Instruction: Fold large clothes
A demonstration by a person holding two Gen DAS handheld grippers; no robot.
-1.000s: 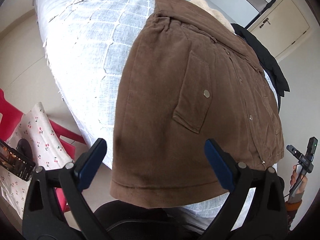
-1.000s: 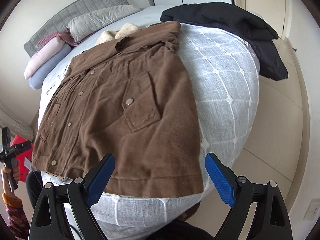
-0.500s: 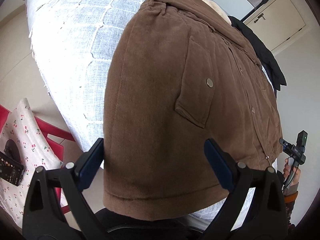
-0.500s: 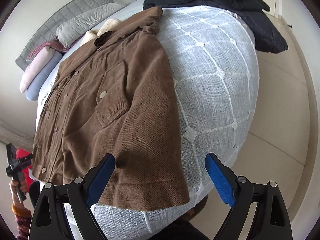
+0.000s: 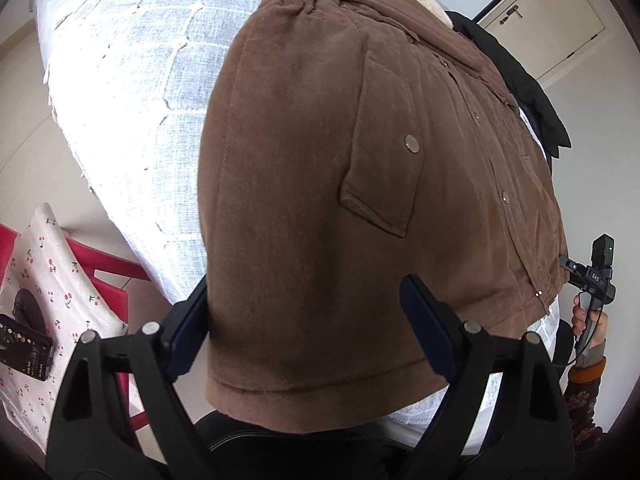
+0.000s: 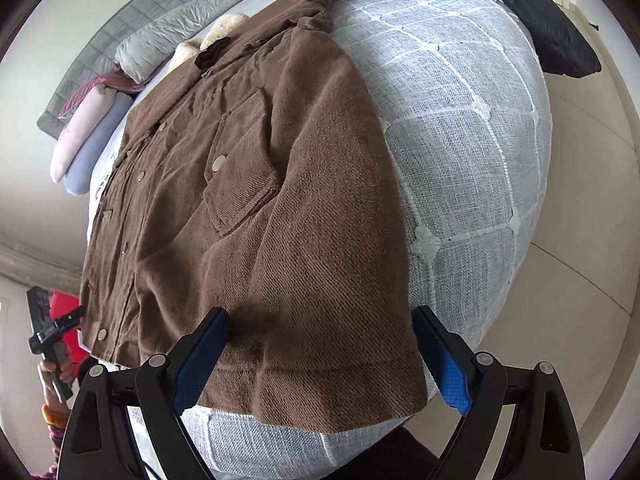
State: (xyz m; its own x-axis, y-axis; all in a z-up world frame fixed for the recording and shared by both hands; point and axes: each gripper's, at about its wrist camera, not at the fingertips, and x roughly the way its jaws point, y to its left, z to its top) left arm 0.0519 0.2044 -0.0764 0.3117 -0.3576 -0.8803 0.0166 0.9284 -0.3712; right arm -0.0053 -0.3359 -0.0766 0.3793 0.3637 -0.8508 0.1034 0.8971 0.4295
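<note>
Left wrist view: the left gripper [image 5: 308,330] points down at the hem corner of the brown jacket [image 5: 360,180], which lies flat, front side up, on the bed [image 5: 132,92]. Its jaws are closing; the hem corner sits between the blue pads [image 5: 428,336], and whether the pads already press the cloth cannot be told. Only this view shows a red chair [image 5: 108,268] beside the bed, carrying a cherry-print cushion [image 5: 44,280] with a dark phone [image 5: 24,348] on it. It also shows a cream cabinet door [image 5: 548,20] at upper right, and the person's other hand [image 5: 588,316] gripping the right tool's handle.

Right wrist view: the right gripper [image 6: 320,360] is spread wide over the opposite hem corner of the jacket [image 6: 260,200]. Both pads [image 6: 448,368] stand just outside the fabric edges; no pinch is visible. Only this view shows the grey quilted headboard [image 6: 132,28], a grey pillow [image 6: 176,32], rolled pink and pale-blue bedding [image 6: 88,136], and the jacket's cream fleece collar lining [image 6: 212,36].

Surface and room: the bed carries a white cover [image 6: 460,120] with a raised grid pattern. A black garment [image 6: 520,4] lies at the far edge, well apart from the jacket. The floor [image 6: 580,220] is pale tile.
</note>
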